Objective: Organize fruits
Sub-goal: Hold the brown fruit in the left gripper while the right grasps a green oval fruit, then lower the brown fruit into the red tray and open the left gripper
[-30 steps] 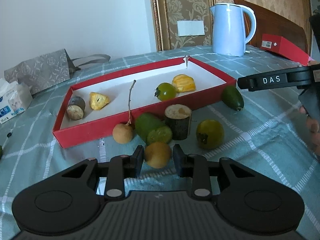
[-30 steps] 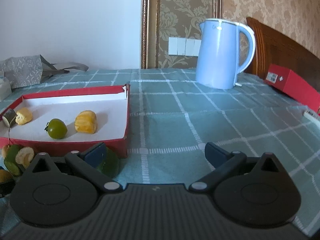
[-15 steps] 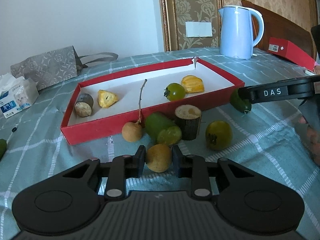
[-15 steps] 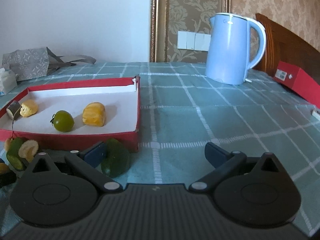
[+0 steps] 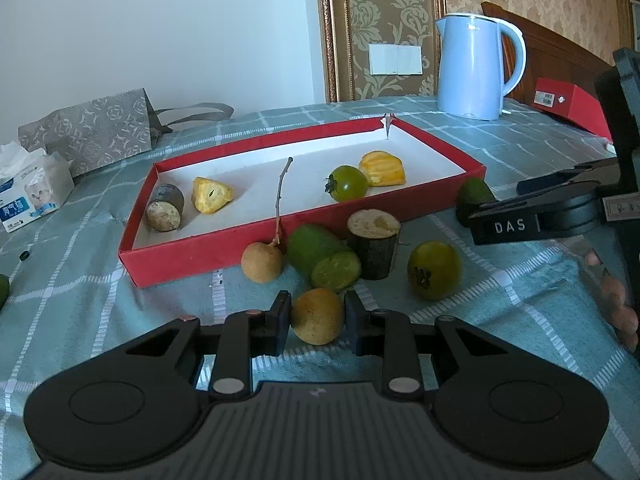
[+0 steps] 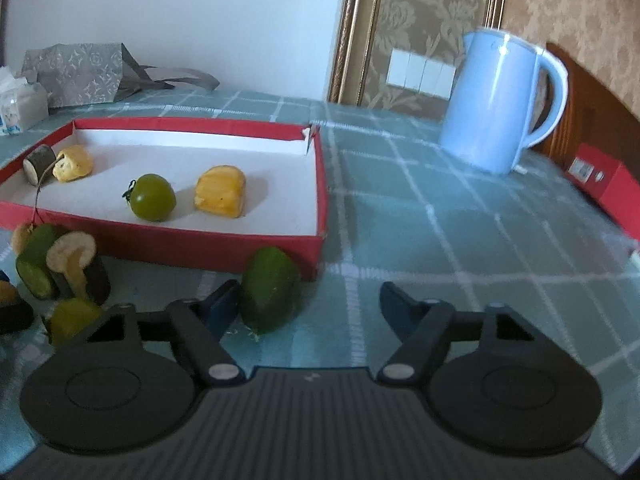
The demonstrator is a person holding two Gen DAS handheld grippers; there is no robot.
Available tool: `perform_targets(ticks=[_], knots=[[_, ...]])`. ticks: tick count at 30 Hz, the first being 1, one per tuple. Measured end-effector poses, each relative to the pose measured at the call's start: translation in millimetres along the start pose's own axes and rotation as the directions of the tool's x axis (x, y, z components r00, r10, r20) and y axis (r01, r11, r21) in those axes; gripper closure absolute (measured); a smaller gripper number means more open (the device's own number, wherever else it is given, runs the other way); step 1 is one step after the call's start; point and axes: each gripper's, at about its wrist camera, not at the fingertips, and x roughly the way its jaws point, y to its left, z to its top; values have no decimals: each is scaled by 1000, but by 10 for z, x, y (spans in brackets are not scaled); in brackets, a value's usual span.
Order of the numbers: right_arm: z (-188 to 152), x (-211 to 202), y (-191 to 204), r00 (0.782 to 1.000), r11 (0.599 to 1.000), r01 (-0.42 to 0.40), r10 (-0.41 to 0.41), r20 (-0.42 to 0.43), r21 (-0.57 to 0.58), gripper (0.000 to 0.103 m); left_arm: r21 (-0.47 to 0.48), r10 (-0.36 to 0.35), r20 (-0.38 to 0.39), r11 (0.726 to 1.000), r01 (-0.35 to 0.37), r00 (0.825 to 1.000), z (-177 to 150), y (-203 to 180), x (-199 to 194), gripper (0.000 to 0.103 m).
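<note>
Green cucumber piece lying on the checked tablecloth, just beside the near right corner of the red tray, outside it. Long axis tilted, leaning up and toward the tray wall. Sitting between the fingers of the right gripper but off centre: close against the left finger, well apart from the right one; jaws closing, not yet pressing from both sides. Right hand clearly nearer than left. Left gripper clenched on a round brown longan, low over the cloth in front of the tray. From the left wrist view, only the top of this cucumber piece visible behind the right finger; gap at its far side visible only from the right wrist view.
</note>
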Motion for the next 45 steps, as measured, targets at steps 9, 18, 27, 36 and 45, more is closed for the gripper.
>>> perform_targets(ticks=[9, 18, 27, 36, 45], knots=[[-24, -43, 142, 999, 998, -46, 47, 17, -45, 75, -9, 2, 0, 1000, -2, 1000, -2, 20, 3, 75], [-36, -85, 22, 995, 995, -101, 100, 21, 23, 75, -19, 8, 12, 1000, -7, 1000, -6, 41, -18, 75], [-43, -105, 19, 994, 994, -104, 103, 26, 27, 75, -60, 6, 21, 998, -4, 1000, 14, 156, -87, 75], [-47, -110, 24, 993, 993, -115, 114, 27, 28, 75, -112, 46, 35, 993, -42, 998, 168, 344, -149, 75], [-48, -91, 30, 993, 993, -117, 117, 17, 26, 75, -90, 100, 108, 992, -90, 989, 606, 442, -65, 75]])
